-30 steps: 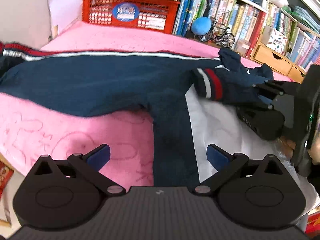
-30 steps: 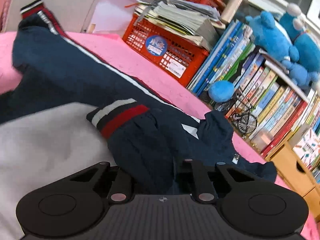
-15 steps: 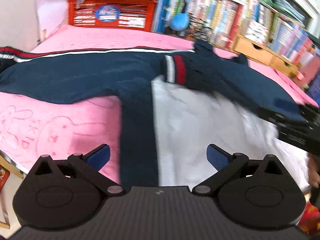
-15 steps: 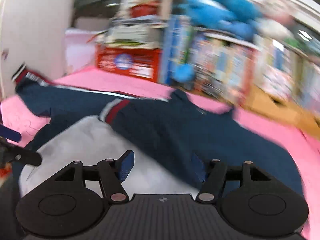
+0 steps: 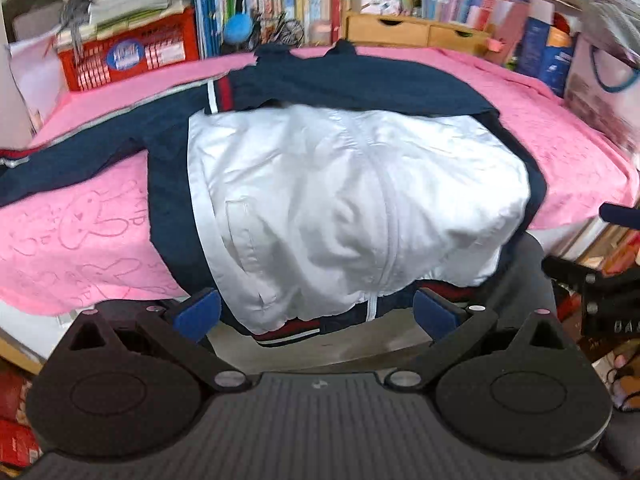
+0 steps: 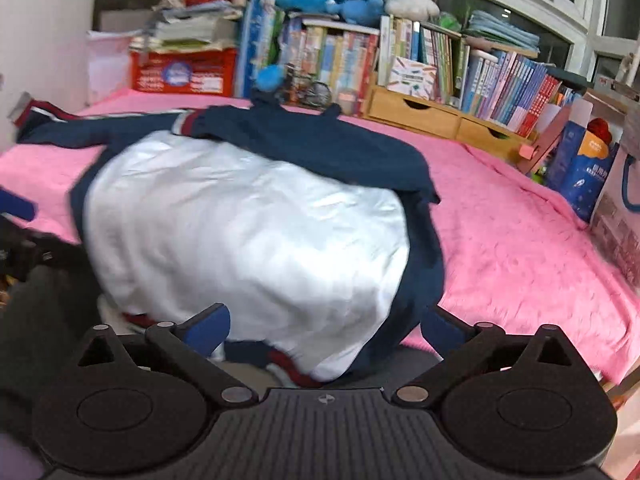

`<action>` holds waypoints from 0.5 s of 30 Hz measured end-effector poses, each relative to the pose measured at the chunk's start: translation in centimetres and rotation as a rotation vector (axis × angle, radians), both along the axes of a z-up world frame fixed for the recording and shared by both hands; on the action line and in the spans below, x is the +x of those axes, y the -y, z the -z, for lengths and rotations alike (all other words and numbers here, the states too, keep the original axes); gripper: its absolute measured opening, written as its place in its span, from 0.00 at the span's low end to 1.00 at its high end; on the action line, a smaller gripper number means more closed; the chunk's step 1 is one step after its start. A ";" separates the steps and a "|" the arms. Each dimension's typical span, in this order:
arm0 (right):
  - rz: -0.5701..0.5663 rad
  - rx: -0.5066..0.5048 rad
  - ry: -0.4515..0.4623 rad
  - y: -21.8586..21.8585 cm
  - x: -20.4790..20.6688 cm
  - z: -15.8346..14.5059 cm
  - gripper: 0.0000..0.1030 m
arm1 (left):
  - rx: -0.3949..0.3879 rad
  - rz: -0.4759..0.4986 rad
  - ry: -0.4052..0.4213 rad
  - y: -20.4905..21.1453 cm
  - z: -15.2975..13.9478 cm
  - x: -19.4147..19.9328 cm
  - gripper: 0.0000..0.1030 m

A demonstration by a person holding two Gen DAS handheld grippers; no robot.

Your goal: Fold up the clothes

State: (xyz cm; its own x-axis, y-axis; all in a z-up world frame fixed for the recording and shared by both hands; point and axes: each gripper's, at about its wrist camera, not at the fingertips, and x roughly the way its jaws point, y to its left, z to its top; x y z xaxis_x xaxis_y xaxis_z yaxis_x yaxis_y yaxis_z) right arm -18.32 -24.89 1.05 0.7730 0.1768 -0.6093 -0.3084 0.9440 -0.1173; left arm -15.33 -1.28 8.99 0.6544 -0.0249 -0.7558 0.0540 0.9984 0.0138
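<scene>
A: Any text you can actually read in your two views?

B: Barely. Pink blanket (image 5: 92, 236) has outline letters beside the rabbit drawing, look like "SKIP". Red crate (image 5: 128, 58) carries a round blue label and white stickers, print too blurred. Book spines (image 6: 508, 88) and blue bag (image 6: 588, 172) have print, too small. You won't get more.

Glossy white-panelled cloth jacket (image 5: 352, 200) on fuzzy pink blanket (image 5: 80, 240); matt black plastic gripper (image 5: 316, 312).
</scene>
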 end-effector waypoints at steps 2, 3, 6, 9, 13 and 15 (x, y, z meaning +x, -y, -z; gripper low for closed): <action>-0.010 0.022 -0.010 -0.5 -0.6 -0.2 1.00 | 0.027 -0.004 0.014 0.4 -0.2 -0.6 1.00; -0.016 0.030 -0.014 -0.8 -0.9 -0.4 1.00 | 0.040 -0.009 0.019 0.5 -0.2 -0.7 1.00; -0.030 0.004 0.007 -2.0 -1.2 -0.8 1.00 | 0.061 -0.013 0.027 0.5 0.0 -1.1 1.00; -0.045 0.005 0.008 -2.3 -1.4 -0.9 1.00 | 0.061 -0.008 0.020 0.5 0.3 -1.3 1.00; -0.043 -0.001 0.002 -2.4 -1.5 -0.8 1.00 | 0.063 0.003 0.013 0.6 0.6 -1.5 1.00; -0.042 -0.001 -0.001 -2.4 -1.5 -0.7 1.00 | 0.062 0.006 0.010 0.7 0.7 -1.5 1.00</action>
